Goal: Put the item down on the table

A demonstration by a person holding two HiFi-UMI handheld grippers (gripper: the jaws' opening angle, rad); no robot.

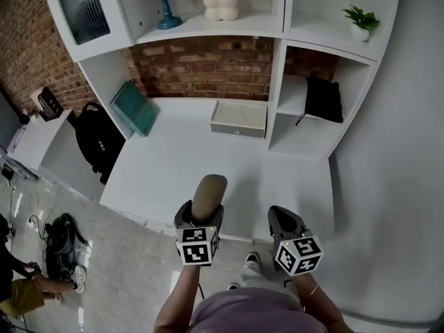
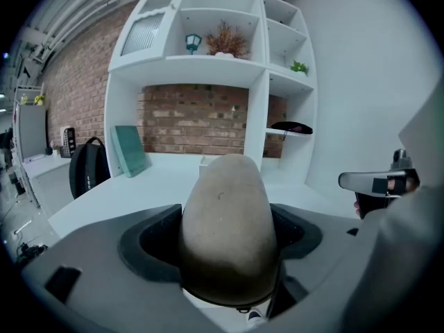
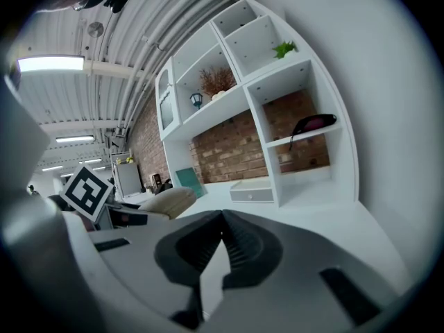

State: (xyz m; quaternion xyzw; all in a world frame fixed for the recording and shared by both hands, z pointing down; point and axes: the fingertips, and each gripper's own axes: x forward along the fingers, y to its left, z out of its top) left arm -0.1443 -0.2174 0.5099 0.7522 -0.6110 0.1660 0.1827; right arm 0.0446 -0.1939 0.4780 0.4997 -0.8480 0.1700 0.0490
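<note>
Now your left gripper (image 1: 200, 219) is clamped on the tan, egg-shaped, suede-looking item (image 1: 208, 195), its long axis pointing forward out of the jaws above the near edge of the white table (image 1: 166, 168), while your right gripper (image 1: 286, 222) hangs alongside, pinched together and empty.

The white counter (image 1: 180, 165) runs back to a brick wall inside a white shelf unit. A pale drawer box (image 1: 239, 118) sits flat at the back, near the wall. A teal board (image 1: 135, 107) stands on the counter's left end, tilted against the partition. On the right side shelf (image 1: 295, 89), above the counter, lies a black pouch (image 1: 323, 100).
</note>
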